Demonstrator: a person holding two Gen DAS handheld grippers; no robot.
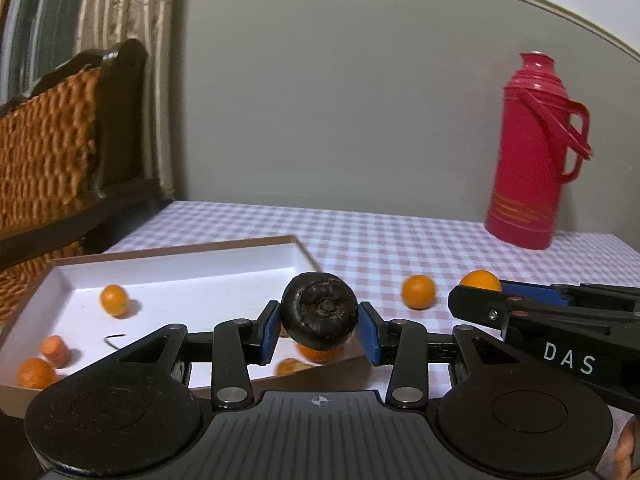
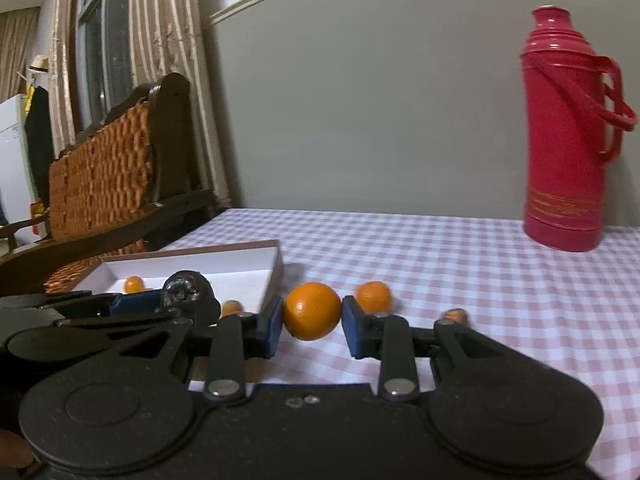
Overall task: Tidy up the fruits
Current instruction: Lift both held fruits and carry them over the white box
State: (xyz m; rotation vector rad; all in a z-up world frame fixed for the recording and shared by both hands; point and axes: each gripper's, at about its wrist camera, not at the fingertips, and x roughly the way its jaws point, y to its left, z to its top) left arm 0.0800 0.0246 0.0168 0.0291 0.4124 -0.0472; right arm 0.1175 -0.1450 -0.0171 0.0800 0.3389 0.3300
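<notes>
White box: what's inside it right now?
The white box holds several small orange fruits, best seen in the left wrist view. The dark fruit held in the left gripper covers part of the floor, so the count is uncertain.

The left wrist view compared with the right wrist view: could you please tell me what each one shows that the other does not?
Only the left wrist view shows the box's near end, with an orange piece and a fruit inside. Only the right wrist view shows the window and a small brownish thing on the cloth. Both show the red flask, the white box, the left claw shut on a dark fruit, and the right claw shut on an orange fruit.
</notes>
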